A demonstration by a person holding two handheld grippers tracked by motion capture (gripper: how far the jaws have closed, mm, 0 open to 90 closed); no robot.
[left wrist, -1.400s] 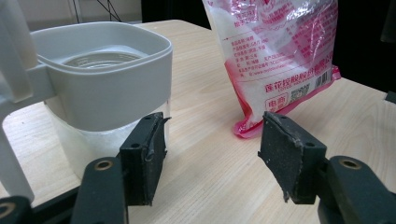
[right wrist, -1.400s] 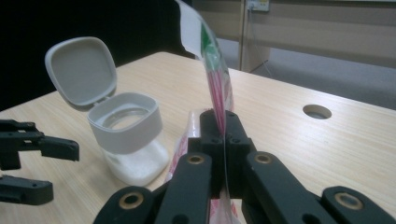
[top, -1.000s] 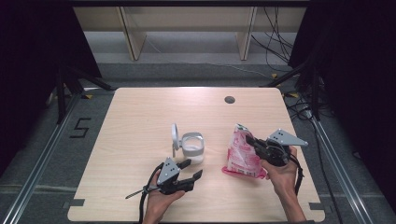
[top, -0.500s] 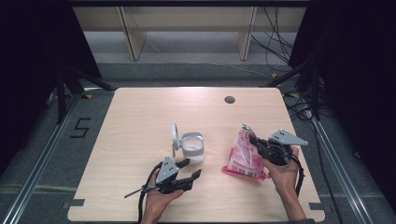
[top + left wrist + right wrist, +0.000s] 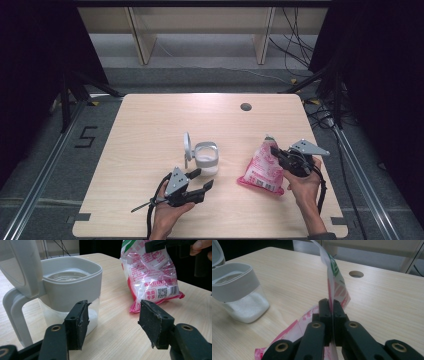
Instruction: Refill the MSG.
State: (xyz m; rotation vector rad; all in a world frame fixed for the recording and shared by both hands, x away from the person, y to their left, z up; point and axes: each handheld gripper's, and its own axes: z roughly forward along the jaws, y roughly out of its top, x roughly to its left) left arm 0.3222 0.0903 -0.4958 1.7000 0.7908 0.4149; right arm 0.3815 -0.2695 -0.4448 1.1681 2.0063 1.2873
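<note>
The right hand-held gripper [image 5: 275,151] is clenched on the upper edge of a pink-and-white plastic bag [image 5: 262,170] — in the right gripper view the two black jaws meet flat against the thin film of the bag [image 5: 335,287], which rises between them and curls upward. The bag's bottom seam rests on the desk [image 5: 150,130], toward the near right part of it, and the bag leans upward toward the jaws that pinch it.

The left hand-held gripper [image 5: 202,180] is released: its jaws stand apart with nothing between them, and the left gripper view shows bare desk through the gap. It lies low over the near edge of the desk, pointing toward a small clear container [image 5: 206,159] with a grey rim and a white granular layer at its bottom. The container's grey lid [image 5: 187,146] is flipped open and stands upright at its left side. The container sits near the middle of the desk — just beyond the left jaws, not touched by them, and apart from the bag to its right. A round hole [image 5: 245,106] lies in the far part of the desk.
</note>
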